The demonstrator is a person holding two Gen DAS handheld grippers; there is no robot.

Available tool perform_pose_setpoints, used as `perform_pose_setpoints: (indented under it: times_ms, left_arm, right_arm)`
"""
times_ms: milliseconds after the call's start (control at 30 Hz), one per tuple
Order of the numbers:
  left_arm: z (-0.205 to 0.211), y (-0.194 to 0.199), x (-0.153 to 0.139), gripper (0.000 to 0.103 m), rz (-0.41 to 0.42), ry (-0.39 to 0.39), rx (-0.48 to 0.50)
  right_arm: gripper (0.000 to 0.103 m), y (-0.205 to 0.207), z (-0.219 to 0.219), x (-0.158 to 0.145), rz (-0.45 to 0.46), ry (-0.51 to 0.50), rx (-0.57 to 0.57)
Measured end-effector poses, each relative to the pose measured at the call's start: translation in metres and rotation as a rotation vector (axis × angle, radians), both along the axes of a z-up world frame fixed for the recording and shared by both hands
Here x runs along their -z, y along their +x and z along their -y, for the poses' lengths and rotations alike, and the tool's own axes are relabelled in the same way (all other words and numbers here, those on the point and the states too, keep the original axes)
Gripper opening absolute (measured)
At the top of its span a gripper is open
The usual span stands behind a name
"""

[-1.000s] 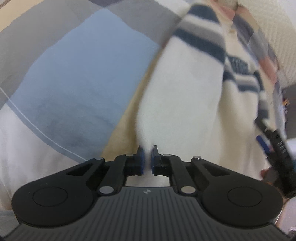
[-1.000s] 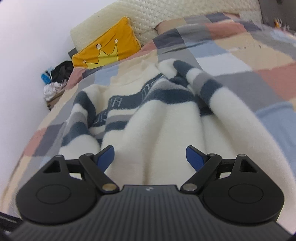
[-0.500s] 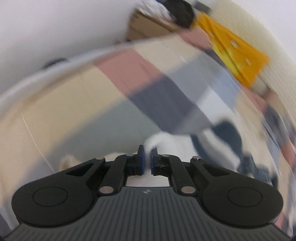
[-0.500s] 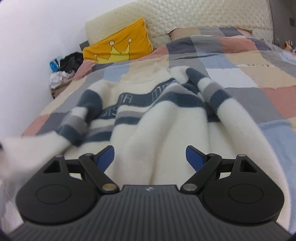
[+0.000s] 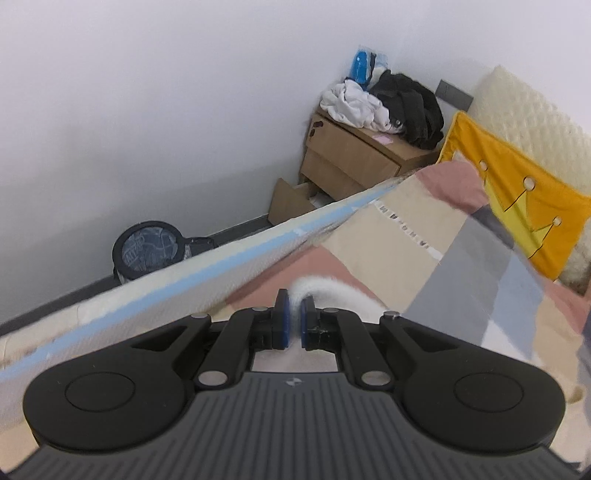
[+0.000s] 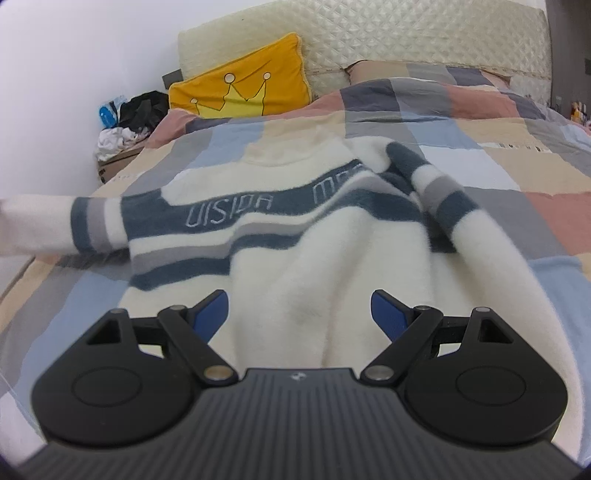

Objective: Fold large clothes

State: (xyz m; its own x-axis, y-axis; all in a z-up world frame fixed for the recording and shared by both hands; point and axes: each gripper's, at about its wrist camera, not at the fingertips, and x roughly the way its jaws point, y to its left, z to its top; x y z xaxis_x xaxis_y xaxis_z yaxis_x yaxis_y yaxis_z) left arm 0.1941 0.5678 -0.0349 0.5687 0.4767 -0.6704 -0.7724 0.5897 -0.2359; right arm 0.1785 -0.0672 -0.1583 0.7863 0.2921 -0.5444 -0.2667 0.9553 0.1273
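Patchwork bedding (image 6: 480, 122) in grey, blue, pink and beige covers a bed set against a white wall. On the bedding, below a yellow crown cushion (image 6: 240, 85) that leans on the quilted headboard (image 6: 406, 33), lies a fluffy cream sweater (image 6: 295, 240) with navy and grey stripes. Its one sleeve (image 6: 44, 225) stretches sideways from the cushion side toward the bed's edge. The left gripper (image 5: 291, 325) is pinched tight on that sleeve's white cuff (image 5: 325, 291). The right gripper (image 6: 299, 314) hovers over the sweater's lower body, blue pads (image 6: 210, 314) spread wide, holding nothing.
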Motion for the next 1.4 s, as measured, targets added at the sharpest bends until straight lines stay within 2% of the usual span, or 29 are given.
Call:
perform_pose_setpoints:
  times_ms: [100,200,300,400,467,567,600,633,700,733,867,1033,1233,1400]
  left_arm:
    - [-0.014,0.014,0.031,0.007,-0.046,0.005,-0.001]
    - [-0.025,0.011,0.072,0.007,-0.08,-0.048,-0.016]
    - [-0.031,0.008,0.107,0.007,-0.084,-0.1,0.001]
    - [-0.034,0.004,0.122,0.008,-0.101,-0.137,0.026]
    - [-0.031,-0.001,0.126,0.008,-0.102,-0.13,0.047]
    - [-0.023,-0.006,0.121,0.015,-0.124,-0.12,0.083]
    - [-0.022,-0.008,0.119,0.022,-0.125,-0.129,0.089]
    - [-0.021,-0.011,0.116,0.036,-0.121,-0.146,0.097]
    - [-0.02,-0.016,0.111,0.056,-0.089,-0.198,0.125]
    - [-0.018,-0.021,0.106,0.062,-0.069,-0.225,0.145]
    - [-0.003,-0.039,0.087,0.062,-0.043,-0.269,0.154]
    - [0.039,-0.058,0.062,0.062,-0.059,-0.292,0.207]
    - [0.129,-0.068,0.043,0.062,-0.106,-0.303,0.357]
    - [0.218,-0.067,0.031,0.062,-0.138,-0.304,0.504]
  right_arm:
    - [0.086,0.004,-0.007,0.004,-0.018,-0.019,-0.009]
    - [0.086,0.007,-0.013,0.009,-0.033,-0.05,-0.012]
    - [0.086,0.011,-0.015,0.01,-0.048,-0.039,-0.005]
    - [0.086,0.012,-0.016,0.01,-0.059,-0.023,-0.006]
    - [0.086,0.014,-0.019,0.01,-0.067,-0.017,-0.01]
    - [0.086,0.014,-0.023,0.01,-0.067,-0.022,-0.009]
    - [0.086,0.013,-0.024,0.01,-0.064,-0.027,-0.009]
    - [0.086,0.012,-0.025,0.009,-0.061,-0.031,-0.01]
    - [0.086,0.009,-0.027,0.008,-0.055,-0.036,-0.013]
    - [0.086,0.008,-0.028,0.007,-0.052,-0.035,-0.015]
    - [0.086,0.002,-0.028,0.002,-0.04,-0.024,-0.028]
    - [0.086,-0.005,-0.026,-0.005,-0.009,-0.009,-0.036]
    - [0.086,-0.012,-0.012,-0.004,-0.026,0.034,-0.039]
    - [0.086,-0.022,-0.006,-0.009,-0.005,0.024,-0.047]
